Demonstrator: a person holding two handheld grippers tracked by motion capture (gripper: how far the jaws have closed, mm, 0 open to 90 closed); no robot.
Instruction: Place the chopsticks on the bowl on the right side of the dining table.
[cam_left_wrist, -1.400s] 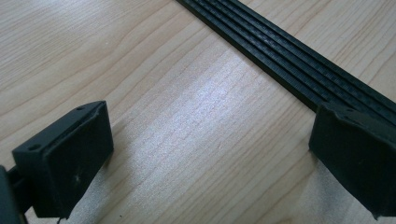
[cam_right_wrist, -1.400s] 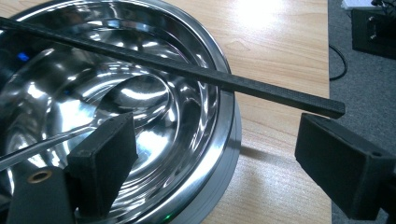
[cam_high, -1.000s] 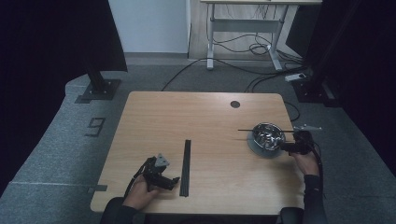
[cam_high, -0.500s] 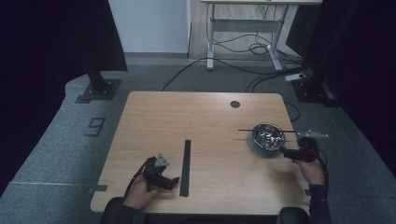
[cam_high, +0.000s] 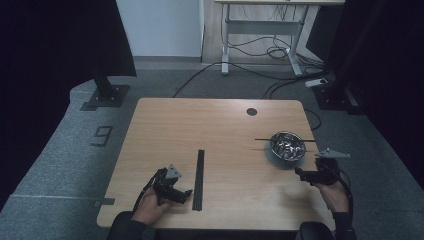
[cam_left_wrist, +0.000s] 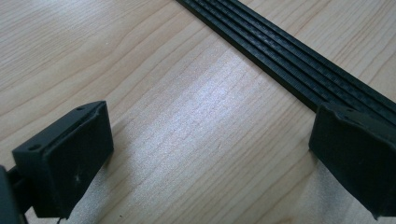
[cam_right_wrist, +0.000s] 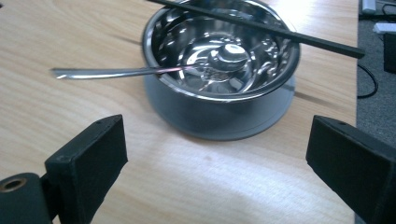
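From the high view, the worktop (cam_high: 220, 120) carries a steel bowl (cam_high: 287, 145) near its right edge and a long black ribbed strip (cam_high: 199, 179) lying lengthwise near the front centre. The left gripper (cam_high: 186, 195) sits just left of that strip's near end, and the right gripper (cam_high: 300, 173) hovers just in front of and to the right of the bowl.

The right gripper view adds what the high view leaves too small to read: a metal spoon (cam_right_wrist: 140, 71) rests in the bowl (cam_right_wrist: 224, 102), its head in the hollow and its handle sticking out over the rim, while a thin black stick (cam_right_wrist: 261, 27) lies across the rim's far side. The bowl stands on a flat grey disc. The jaws here stand wide apart with nothing between them, the bowl ahead of the gap and not touched.

The left gripper view shows the grooves running along the strip (cam_left_wrist: 289, 56), and its jaws spread wide and empty; one jaw stands just beside or over the strip's edge, though contact cannot be told.

Against the frame a second ago, the right gripper has drawn back from the bowl toward the worktop's front right; the left gripper and strip lie as before.

Count: one bowl, one spoon, one stick, one strip, two grippers.
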